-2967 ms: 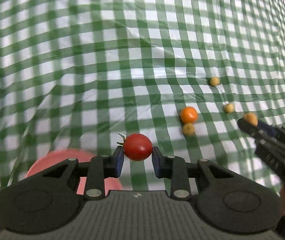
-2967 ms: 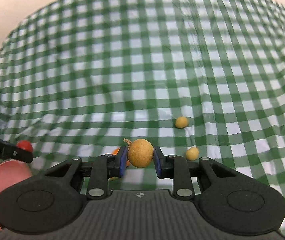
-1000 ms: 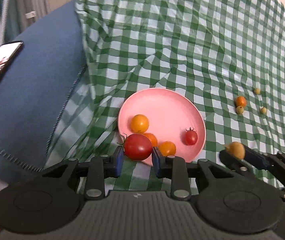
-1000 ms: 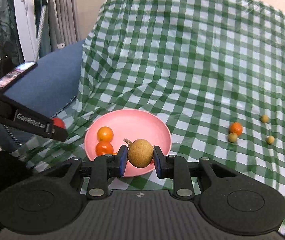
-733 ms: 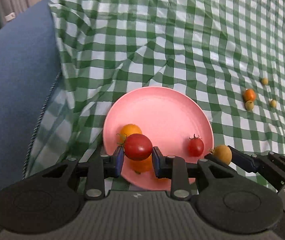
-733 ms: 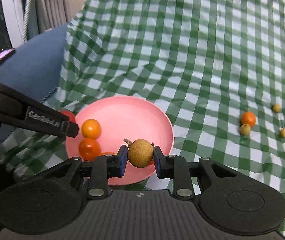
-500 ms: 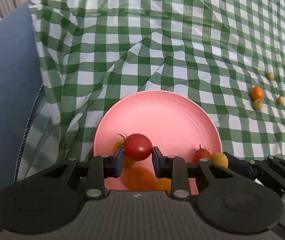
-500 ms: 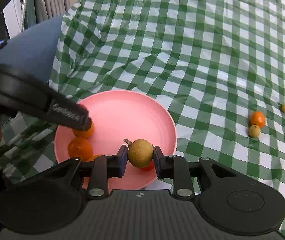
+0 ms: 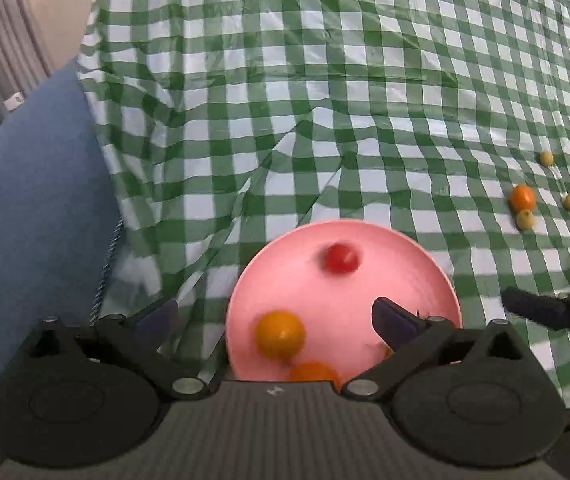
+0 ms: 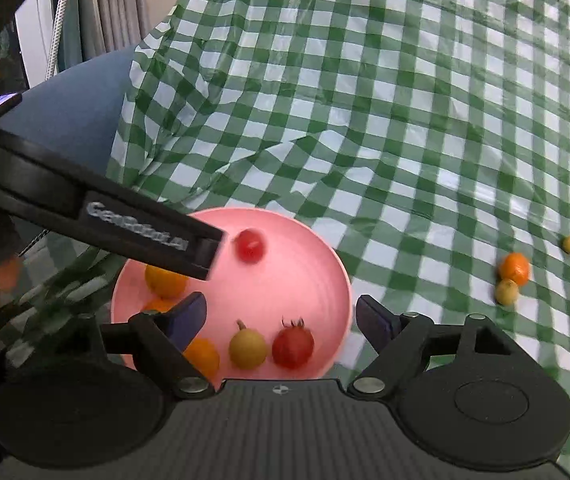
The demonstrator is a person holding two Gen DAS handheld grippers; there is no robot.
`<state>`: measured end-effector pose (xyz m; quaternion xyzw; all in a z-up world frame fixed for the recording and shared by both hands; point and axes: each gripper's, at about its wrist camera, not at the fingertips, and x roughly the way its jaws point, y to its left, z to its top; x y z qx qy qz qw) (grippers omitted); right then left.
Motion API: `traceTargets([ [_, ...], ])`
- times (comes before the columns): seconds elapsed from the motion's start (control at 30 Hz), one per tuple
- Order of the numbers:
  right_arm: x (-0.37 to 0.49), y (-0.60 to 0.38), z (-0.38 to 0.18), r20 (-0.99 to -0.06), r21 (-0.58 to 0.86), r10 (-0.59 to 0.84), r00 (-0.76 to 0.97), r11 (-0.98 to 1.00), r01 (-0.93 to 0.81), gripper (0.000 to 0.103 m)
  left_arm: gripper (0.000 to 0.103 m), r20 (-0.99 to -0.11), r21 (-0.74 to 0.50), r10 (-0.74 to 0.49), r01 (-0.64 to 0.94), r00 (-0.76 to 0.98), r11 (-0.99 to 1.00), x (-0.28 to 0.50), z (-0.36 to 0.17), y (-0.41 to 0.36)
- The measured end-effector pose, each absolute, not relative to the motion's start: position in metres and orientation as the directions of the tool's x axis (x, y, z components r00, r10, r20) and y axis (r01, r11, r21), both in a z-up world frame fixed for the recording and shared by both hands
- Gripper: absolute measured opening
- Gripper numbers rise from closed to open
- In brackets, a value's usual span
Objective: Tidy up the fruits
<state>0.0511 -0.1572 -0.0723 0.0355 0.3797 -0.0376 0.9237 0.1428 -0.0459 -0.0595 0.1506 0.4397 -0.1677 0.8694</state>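
Round red and orange fruits on pink plate

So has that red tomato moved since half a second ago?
Yes. The red tomato has left the opening left tool and now lies farther out on the pink plate.

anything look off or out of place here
Four small fruits lie loose on the checked cloth, away from the pink plate that holds the rest. The cloth is rumpled beside the plate. Nothing looks spilled or damaged.
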Motion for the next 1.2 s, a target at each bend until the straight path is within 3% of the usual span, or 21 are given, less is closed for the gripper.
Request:
traceTargets([
  [0.23,-0.015,-0.143,-0.037,-0.702,0.047,-0.073,0.709,0.988,0.147,0.091,0.103,-0.811,0.117,-0.112,0.347,0.574,0.930,0.076,-0.028,-0.008],
  [0.4,-0.054,-0.134,-0.010,-0.654,0.033,-0.095,0.750,0.988,0.154,0.096,0.103,-0.813,0.079,-0.106,0.287,0.573,0.955,0.038,-0.010,0.016],
  [0.6,-0.083,-0.124,0.011,-0.604,0.029,-0.096,0.791,0.989,0.143,0.098,0.103,-0.776,0.120,-0.079,0.270,0.626,0.955,-0.004,0.007,0.028],
  [1.2,-0.132,-0.114,0.043,-0.503,0.030,-0.114,0.857,0.988,0.149,0.099,0.103,-0.699,0.124,-0.094,0.249,0.709,0.960,-0.055,0.049,0.037],
])
